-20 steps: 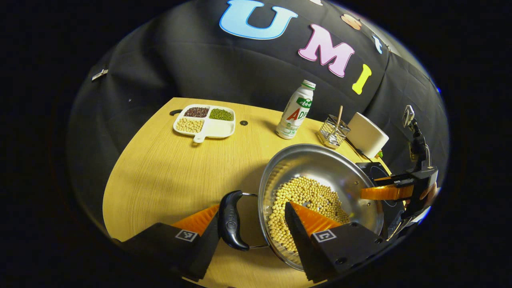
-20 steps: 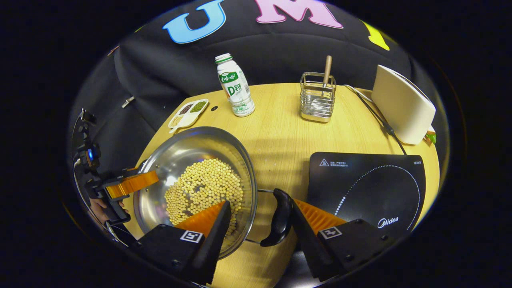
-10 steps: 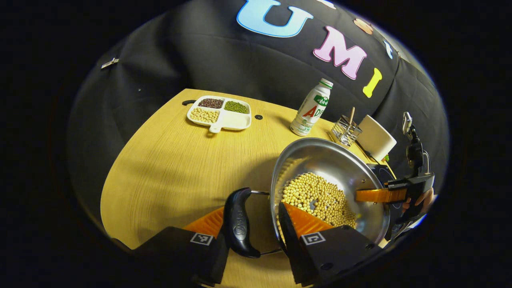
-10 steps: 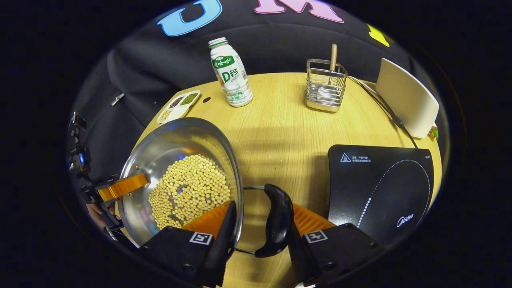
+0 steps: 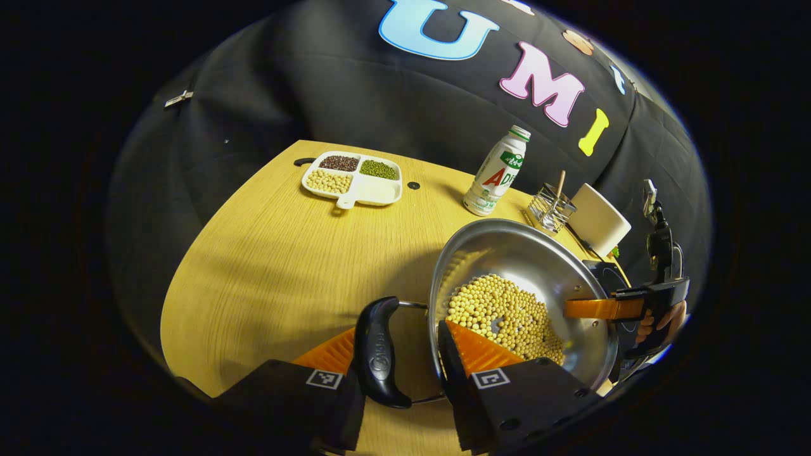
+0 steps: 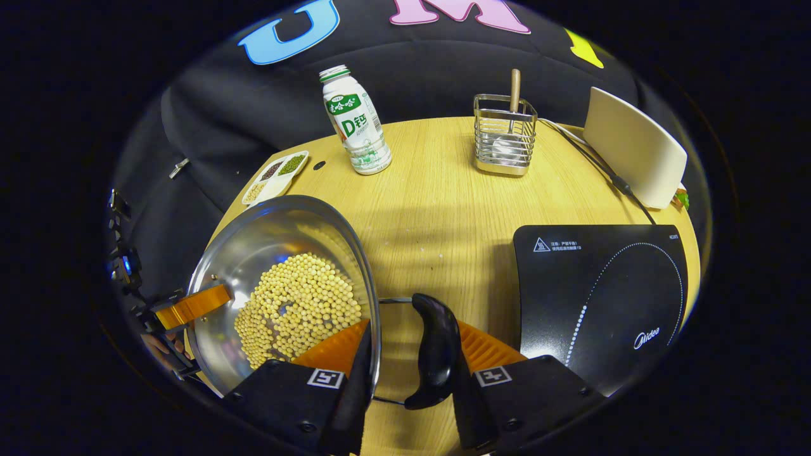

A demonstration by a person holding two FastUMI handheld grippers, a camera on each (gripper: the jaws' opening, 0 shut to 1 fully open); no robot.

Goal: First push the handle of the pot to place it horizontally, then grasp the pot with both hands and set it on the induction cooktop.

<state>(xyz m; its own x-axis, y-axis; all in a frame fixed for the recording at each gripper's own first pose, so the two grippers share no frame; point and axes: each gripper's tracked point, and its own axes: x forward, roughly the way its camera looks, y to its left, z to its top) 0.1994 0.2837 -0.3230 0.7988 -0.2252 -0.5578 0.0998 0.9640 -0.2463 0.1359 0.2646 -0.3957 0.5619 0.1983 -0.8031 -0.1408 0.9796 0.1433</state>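
1. Round wooden table (image 5: 266,253), seen in the left gripper view reaching farther toward the bottom edge than a second ago.
2. Black induction cooktop (image 6: 602,297) flat at the table's right side in the right gripper view, now larger and closer to the pot's near handle than one second back; in the left gripper view just a dark sliver behind the pot's far rim.
3. Steel pot (image 6: 253,253) full of pale soybeans (image 6: 298,310), held between the two grippers, tilted, left of the cooktop and not on it; whether lifted off the wood, cannot tell.
4. Left gripper (image 5: 396,354) clamped across the pot's rim and black side handle (image 5: 377,351), one finger inside over the beans, the other outside the handle; closed tighter than a second ago.
5. Right gripper (image 6: 405,354) gripping the opposite handle (image 6: 436,358) and rim the same way, jaws narrower than before.
6. Beyond: cream appliance (image 6: 633,155), drink bottle (image 6: 355,123), wire utensil holder (image 6: 505,136), white divided dish (image 5: 353,180) of beans, unmoved on the table.
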